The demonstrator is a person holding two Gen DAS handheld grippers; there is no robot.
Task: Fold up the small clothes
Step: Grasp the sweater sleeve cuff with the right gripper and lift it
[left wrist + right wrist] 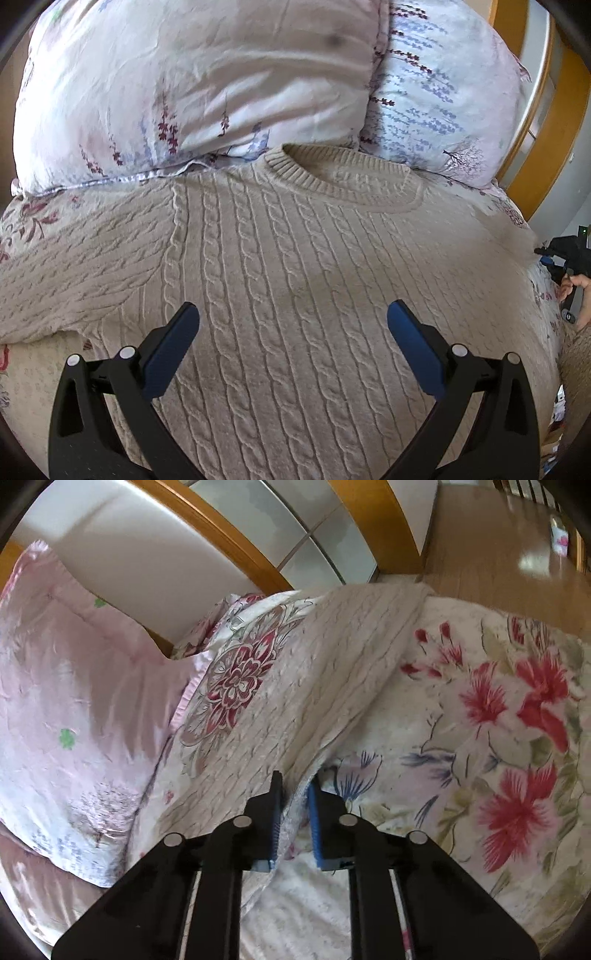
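Observation:
A beige cable-knit sweater lies flat on the bed, neck opening toward the pillows. My left gripper is open and empty, hovering over the middle of its chest. The right gripper shows at the right edge of the left wrist view, at the sweater's right side. In the right wrist view my right gripper is shut on the edge of the sweater's right sleeve, which stretches away toward the far bed edge.
Two floral pillows lie against the wooden headboard just behind the sweater's neck. A floral bedspread covers the bed. Wooden floor lies beyond the bed's far edge.

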